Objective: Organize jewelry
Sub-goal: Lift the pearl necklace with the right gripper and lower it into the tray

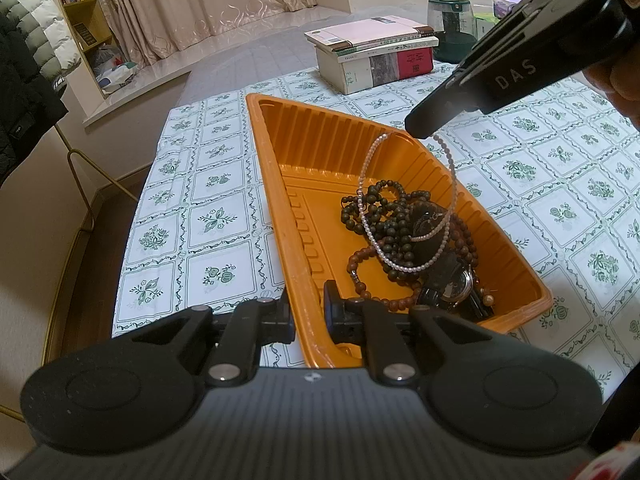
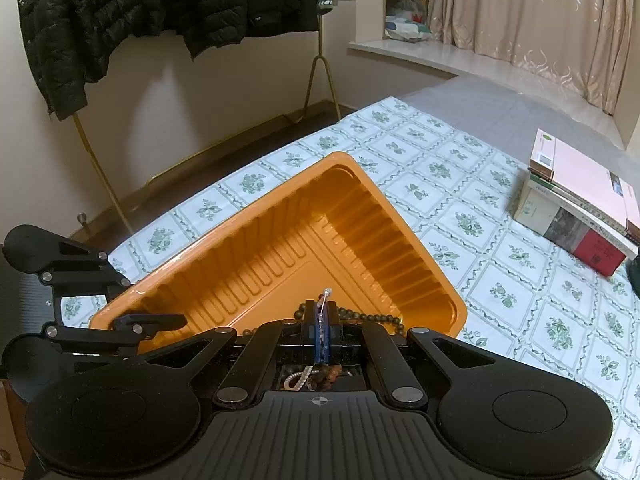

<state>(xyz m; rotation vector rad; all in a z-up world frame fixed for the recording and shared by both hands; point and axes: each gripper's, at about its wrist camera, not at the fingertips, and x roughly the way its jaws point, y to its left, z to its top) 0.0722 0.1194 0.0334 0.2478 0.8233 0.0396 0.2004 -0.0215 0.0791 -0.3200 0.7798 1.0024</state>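
1. Holding the pearl necklace [image 1: 404,216] in my right tongs [image 2: 322,320], I have it pinched between the two clenched fingers; in the right wrist view a short end of the strand sticks up above the tips at the lower centre of the frame.
2. In the left wrist view the right tongs [image 1: 420,128] come in from the upper right, and the necklace hangs from them as a long loop. Its lower part rests on the pile of dark bead bracelets [image 1: 384,216] in the orange tray [image 1: 276,200].
3. My left tongs [image 1: 309,316] are clenched on the near wall of the tray, one finger outside and one inside, at the lower centre of the frame.
4. A wristwatch [image 1: 452,284] and a brown bead string [image 1: 368,280] also lie in the tray, at its near right part. The tray stands on the surface with the flowered cloth [image 1: 208,216]; a stack of books [image 1: 372,56] is in the upper part of the frame.
5. I judge that the necklace is light and fully soft, so it will swing and can catch on the dark beads below. The small pearls are smooth, and I think the thread may be delicate.
6. A firm pinch on the strand itself seems right to me, with a slow lift, so that it comes free of the pile without pulling other pieces.
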